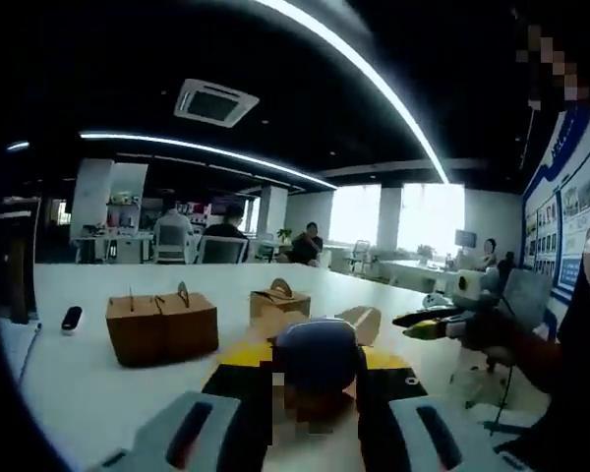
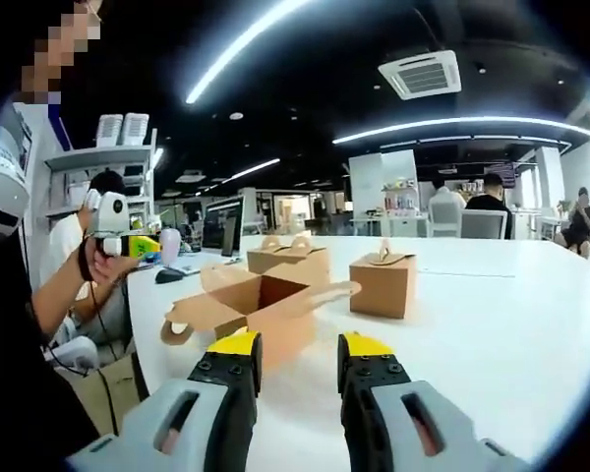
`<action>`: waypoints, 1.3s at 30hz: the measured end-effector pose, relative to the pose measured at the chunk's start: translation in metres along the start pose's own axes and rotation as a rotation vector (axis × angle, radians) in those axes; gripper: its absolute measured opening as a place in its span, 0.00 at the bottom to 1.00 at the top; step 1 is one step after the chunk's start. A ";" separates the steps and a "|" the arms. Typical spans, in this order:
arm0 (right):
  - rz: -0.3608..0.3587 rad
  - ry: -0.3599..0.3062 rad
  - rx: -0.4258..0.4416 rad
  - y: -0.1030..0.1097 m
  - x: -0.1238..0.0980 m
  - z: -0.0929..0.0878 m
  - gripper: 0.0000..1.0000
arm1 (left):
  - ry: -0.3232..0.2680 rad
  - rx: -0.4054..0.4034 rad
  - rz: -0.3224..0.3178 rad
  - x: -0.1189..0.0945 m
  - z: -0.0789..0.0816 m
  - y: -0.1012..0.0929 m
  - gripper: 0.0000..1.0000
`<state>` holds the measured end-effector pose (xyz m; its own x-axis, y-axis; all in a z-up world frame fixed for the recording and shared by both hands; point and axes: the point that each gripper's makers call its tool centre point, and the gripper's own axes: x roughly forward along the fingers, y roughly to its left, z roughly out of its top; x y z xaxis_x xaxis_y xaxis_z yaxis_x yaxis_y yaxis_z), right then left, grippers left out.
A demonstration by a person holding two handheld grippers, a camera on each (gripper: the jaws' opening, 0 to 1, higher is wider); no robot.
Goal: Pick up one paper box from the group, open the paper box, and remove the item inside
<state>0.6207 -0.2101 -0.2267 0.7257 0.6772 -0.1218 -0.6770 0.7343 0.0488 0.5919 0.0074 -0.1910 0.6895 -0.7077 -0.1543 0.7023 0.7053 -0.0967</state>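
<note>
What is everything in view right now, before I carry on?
closed paper boxes: three, brown, on the table, two side by side
open paper box: one, brown, just ahead of the right tool
blue rounded item: one, between the left tool's jaws
small black device: one, near the table's edge
table: one, white
seated people: several, background
left tool: yellow-black, closed on the item
right tool: yellow-black, open, empty

Paper boxes [image 2: 384, 283], kraft brown; table [image 2: 511, 324], white; right gripper [image 2: 300, 359], grey (jaw tips yellow over black)
</note>
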 end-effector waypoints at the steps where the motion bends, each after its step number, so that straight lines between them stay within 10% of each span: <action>1: 0.000 -0.001 0.001 0.000 0.000 0.000 0.32 | 0.027 0.009 -0.004 0.000 -0.007 -0.001 0.34; 18: -0.001 0.006 0.000 0.003 -0.002 -0.003 0.32 | 0.248 0.041 -0.087 -0.002 -0.067 -0.014 0.34; 39: 0.005 0.020 -0.017 0.010 -0.002 -0.005 0.32 | 0.317 -0.001 -0.111 0.031 -0.098 -0.012 0.34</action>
<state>0.6117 -0.2049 -0.2310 0.7197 0.6798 -0.1413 -0.6829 0.7298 0.0327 0.5878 -0.0193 -0.2906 0.5193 -0.7318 -0.4413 0.7697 0.6249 -0.1307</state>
